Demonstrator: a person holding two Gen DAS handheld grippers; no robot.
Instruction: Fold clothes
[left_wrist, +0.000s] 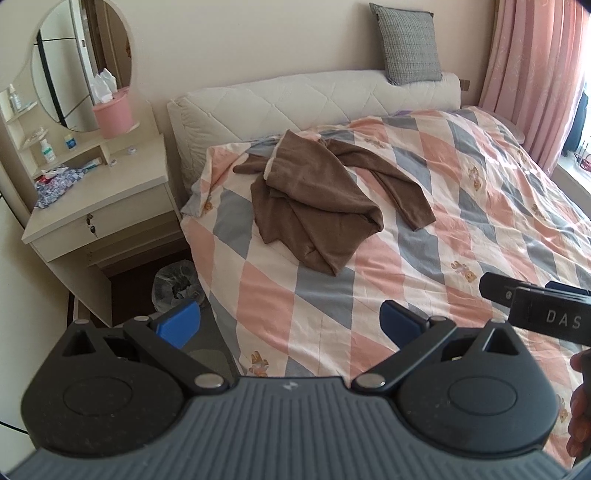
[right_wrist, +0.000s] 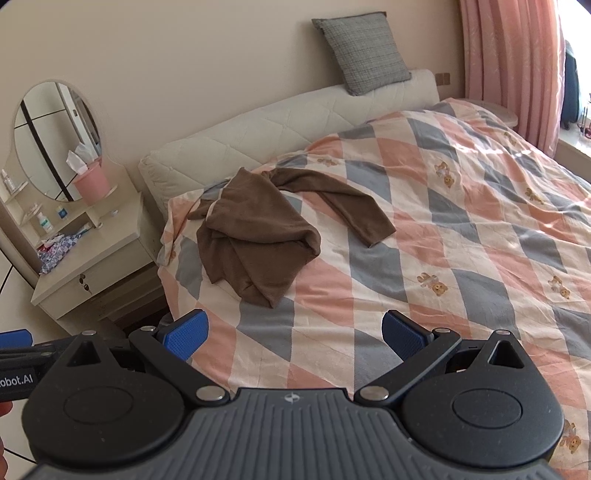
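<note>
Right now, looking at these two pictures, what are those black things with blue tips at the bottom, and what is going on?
No robot here: a person holds a two-finger gripper in each hand, and each gripper carries a wide-angle camera looking out along its fingers. One picture comes from the left gripper, the other from the right gripper. The blue tips are their finger pads. Both stand wide open and hold nothing. Ahead is a bed with a checked quilt in pink, grey and cream. On it lies a crumpled brown sweater, one sleeve stretched out, waiting to be folded. Beside the bed stands a dressing table with a round mirror.
</note>
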